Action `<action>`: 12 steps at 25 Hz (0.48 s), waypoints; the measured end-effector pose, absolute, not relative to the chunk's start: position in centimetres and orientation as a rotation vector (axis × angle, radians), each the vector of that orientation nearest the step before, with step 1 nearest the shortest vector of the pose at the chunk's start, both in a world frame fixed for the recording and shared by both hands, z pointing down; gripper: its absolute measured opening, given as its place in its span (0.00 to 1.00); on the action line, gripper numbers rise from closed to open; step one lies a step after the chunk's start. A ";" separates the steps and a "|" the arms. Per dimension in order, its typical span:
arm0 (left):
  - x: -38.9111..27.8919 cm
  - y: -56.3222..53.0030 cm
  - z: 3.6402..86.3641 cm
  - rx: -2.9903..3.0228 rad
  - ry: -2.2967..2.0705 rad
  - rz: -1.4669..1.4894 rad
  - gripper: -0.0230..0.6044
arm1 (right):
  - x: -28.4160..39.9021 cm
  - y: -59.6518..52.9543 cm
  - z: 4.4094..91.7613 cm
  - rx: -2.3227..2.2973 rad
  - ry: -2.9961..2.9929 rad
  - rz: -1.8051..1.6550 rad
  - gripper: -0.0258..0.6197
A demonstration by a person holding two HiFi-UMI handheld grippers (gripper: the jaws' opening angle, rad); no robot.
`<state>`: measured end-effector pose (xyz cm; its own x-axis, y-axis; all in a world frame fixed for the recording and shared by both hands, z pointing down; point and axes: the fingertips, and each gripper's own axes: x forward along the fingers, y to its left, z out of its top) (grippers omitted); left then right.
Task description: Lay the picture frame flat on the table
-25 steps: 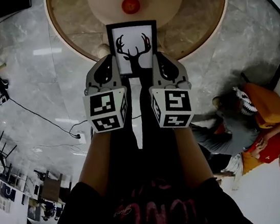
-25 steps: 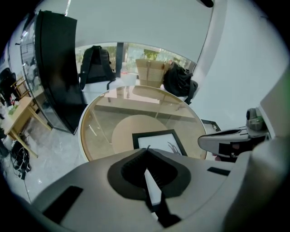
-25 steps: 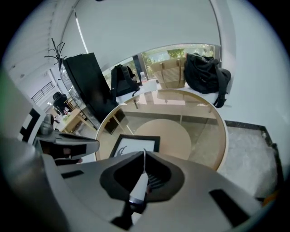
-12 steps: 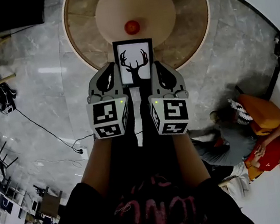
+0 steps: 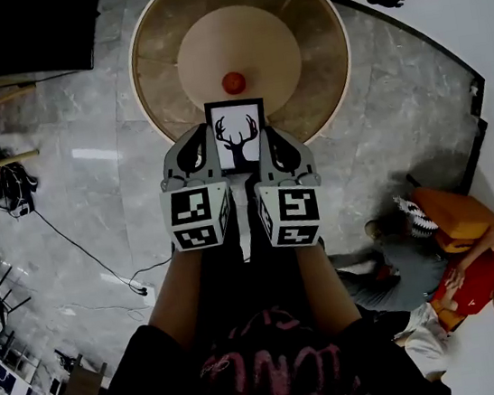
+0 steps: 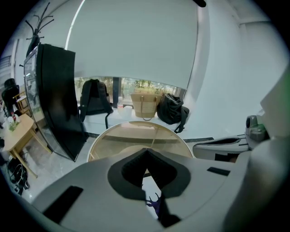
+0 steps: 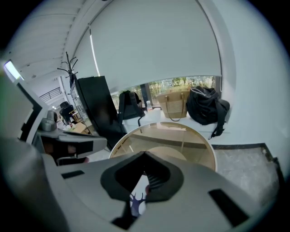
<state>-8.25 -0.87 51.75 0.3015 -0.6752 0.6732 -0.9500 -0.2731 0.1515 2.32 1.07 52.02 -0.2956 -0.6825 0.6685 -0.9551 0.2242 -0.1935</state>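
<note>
Left gripper point(image 5: 197, 152) and right gripper point(image 5: 282, 146) side by side ahead of person's forearms. Each clamped on one side edge of picture frame point(image 5: 238, 134): left on left edge, right on right. Frame, deer print facing up, over near edge of round table point(image 5: 156, 68); contact with tabletop unclear. Red ball point(image 5: 233, 83) just beyond frame, near table centre.

The round tabletop point(image 5: 309, 42) is tawny and glassy-looking, with a pale wooden rim, and stands on the grey marbled floor point(image 5: 120, 201). A lighter disc point(image 5: 252, 36) fills its middle. One small red round thing point(image 5: 234, 82) sits at the disc's 6 o'clock edge.
</note>
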 end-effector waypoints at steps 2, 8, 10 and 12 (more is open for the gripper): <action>-8.2 -0.7 50.9 2.055 -1.441 0.670 0.05 | 2.6 1.1 51.1 1.528 -2.056 0.807 0.07; -8.1 -0.6 47.9 2.087 -1.451 0.662 0.05 | 3.8 0.8 48.0 1.571 -2.059 0.781 0.07; -8.3 -0.9 47.1 2.098 -1.453 0.663 0.05 | 3.9 0.4 47.2 1.581 -2.062 0.771 0.07; -8.6 -1.4 46.4 2.105 -1.458 0.666 0.05 | 3.6 -0.3 46.3 1.594 -2.073 0.767 0.07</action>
